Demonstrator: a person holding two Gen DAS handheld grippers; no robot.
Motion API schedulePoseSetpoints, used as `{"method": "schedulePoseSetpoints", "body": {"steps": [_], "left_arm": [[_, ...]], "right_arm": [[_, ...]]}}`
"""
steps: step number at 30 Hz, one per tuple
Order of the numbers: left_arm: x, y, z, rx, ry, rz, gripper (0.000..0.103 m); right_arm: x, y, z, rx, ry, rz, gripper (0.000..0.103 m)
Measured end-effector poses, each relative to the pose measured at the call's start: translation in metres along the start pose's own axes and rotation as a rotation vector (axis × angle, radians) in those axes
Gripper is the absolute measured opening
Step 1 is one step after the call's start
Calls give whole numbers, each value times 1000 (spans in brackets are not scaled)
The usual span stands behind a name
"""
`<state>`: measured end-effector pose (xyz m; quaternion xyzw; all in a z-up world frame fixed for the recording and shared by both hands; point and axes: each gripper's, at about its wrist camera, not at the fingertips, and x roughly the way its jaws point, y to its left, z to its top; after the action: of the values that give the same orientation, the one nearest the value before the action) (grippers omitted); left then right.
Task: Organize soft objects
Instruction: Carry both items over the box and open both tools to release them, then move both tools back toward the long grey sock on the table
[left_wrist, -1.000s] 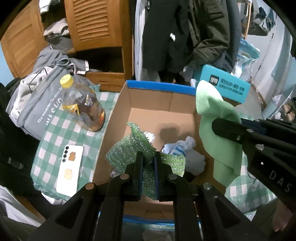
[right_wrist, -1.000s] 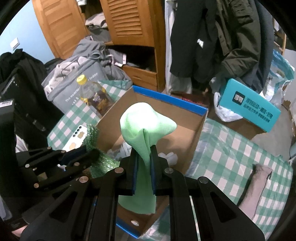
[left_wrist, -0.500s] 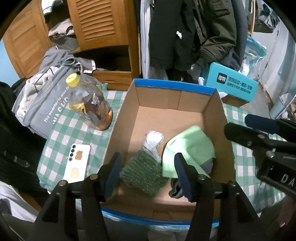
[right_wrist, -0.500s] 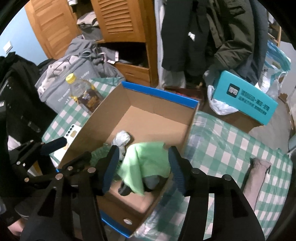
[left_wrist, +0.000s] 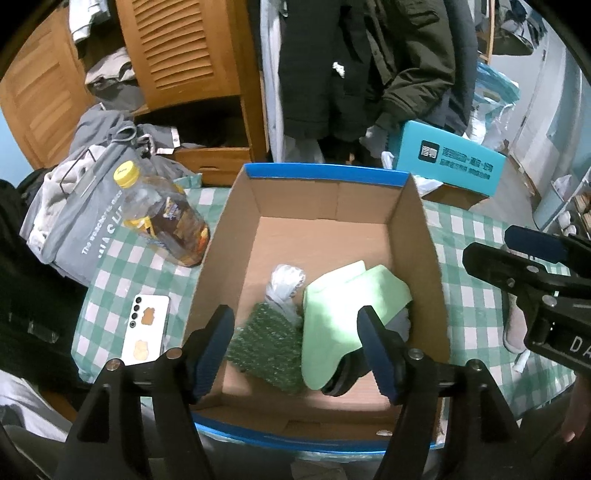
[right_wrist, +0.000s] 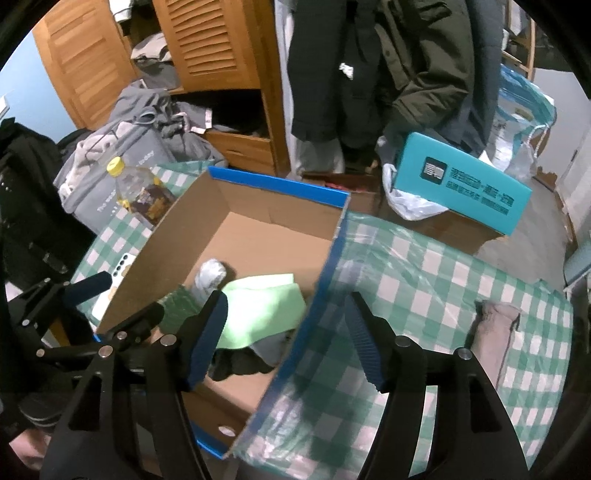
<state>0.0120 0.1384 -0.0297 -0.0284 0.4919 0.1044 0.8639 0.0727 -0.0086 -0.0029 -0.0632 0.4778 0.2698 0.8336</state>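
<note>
Lying together at the near end of the cardboard box (left_wrist: 325, 199): one light green cloth (left_wrist: 343, 310), one dark green scrubby net (left_wrist: 266, 343), one white crinkly bag wad (left_wrist: 286, 280) and one dark soft thing (left_wrist: 343, 376) peeking out under the cloth, all looking light, floppy and squashy. Waiting outside on the checked desk (right_wrist: 424, 280), well apart from the box: one pale soft roll (right_wrist: 495, 332), likely best pinched across its middle. Hanging wide open and holding nothing: left claw (left_wrist: 295, 321) and right claw (right_wrist: 286, 306).
</note>
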Motion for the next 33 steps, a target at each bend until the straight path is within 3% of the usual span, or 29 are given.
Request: {"method": "schedulePoseSetpoints", "body": {"steps": [13, 33], "left_arm": [[-6, -37, 3, 63, -13, -17, 79], [-12, -106, 2, 179, -8, -62, 81]], "right_arm": [[-15, -46, -20, 67, 0, -59, 67], [-38, -122, -64, 194, 11, -131, 67]]}}
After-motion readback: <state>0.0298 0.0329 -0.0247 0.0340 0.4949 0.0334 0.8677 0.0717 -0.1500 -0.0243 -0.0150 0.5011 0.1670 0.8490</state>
